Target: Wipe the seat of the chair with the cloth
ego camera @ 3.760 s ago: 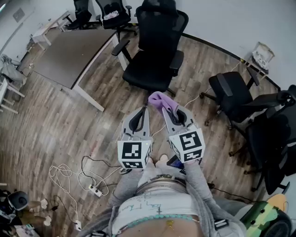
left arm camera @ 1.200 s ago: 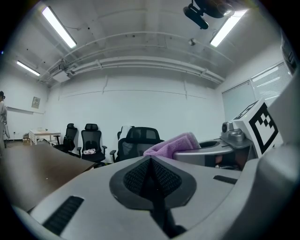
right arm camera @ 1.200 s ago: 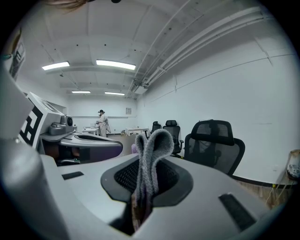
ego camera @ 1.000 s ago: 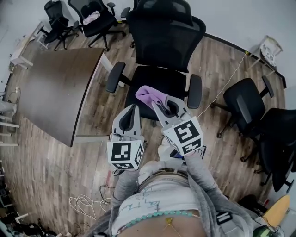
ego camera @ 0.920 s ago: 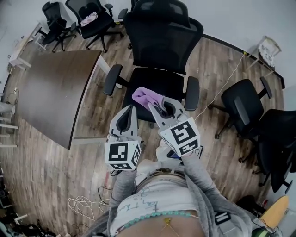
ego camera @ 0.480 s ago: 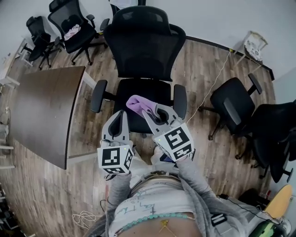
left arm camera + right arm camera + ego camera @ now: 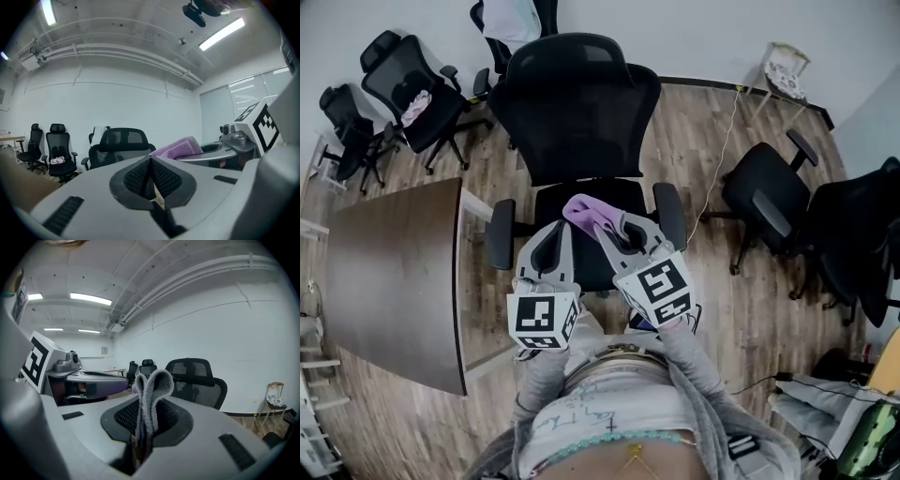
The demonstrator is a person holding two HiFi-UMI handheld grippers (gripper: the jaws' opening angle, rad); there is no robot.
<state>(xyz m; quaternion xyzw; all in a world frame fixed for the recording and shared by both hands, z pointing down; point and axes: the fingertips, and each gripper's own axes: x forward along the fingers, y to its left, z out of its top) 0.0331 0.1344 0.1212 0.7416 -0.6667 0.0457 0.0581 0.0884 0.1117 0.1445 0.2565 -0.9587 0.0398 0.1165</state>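
In the middle of the head view, the right gripper (image 7: 612, 228) has its jaws clamped on a folded lilac terry cloth (image 7: 590, 213). The cloth's free end sticks out toward the upper left, above the front half of the black padded seat (image 7: 628, 194) of a black mesh-backed office chair (image 7: 579, 112). Whether the cloth touches the seat cannot be told. In the right gripper view the cloth stands up as a narrow loop pinched between the two dark jaw pads.

The left gripper (image 7: 556, 236) hangs just beside the right one, to its left, over the seat's front left corner. In the left gripper view its jaws are pressed together with nothing between them.

The chair's armrests flank both grippers. A brown table (image 7: 389, 272) fills the left side of the frame on grey-brown wood plank floor (image 7: 694, 141). More black office chairs (image 7: 759, 192) stand at the right and in the upper left.
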